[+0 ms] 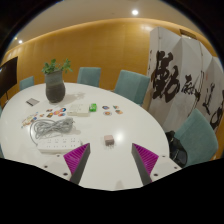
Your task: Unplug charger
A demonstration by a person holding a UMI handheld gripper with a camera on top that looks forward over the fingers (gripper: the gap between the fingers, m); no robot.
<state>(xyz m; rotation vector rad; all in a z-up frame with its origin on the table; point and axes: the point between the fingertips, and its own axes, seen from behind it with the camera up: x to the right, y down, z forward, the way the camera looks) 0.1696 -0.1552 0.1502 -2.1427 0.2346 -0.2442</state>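
A white power strip (58, 143) lies on the white table (130, 130), just ahead of my left finger. A coiled white cable with a charger (48, 126) lies beyond it; I cannot tell whether the charger is plugged in. My gripper (111, 160) hovers above the table's near part. Its fingers (77, 157) with magenta pads stand wide apart and hold nothing.
A potted plant (55, 82) stands at the far left of the table. Small coloured items (92, 106) and a small block (109, 139) lie mid-table. Teal chairs (131, 84) ring the table. White banners with black calligraphy (180, 70) hang at the right.
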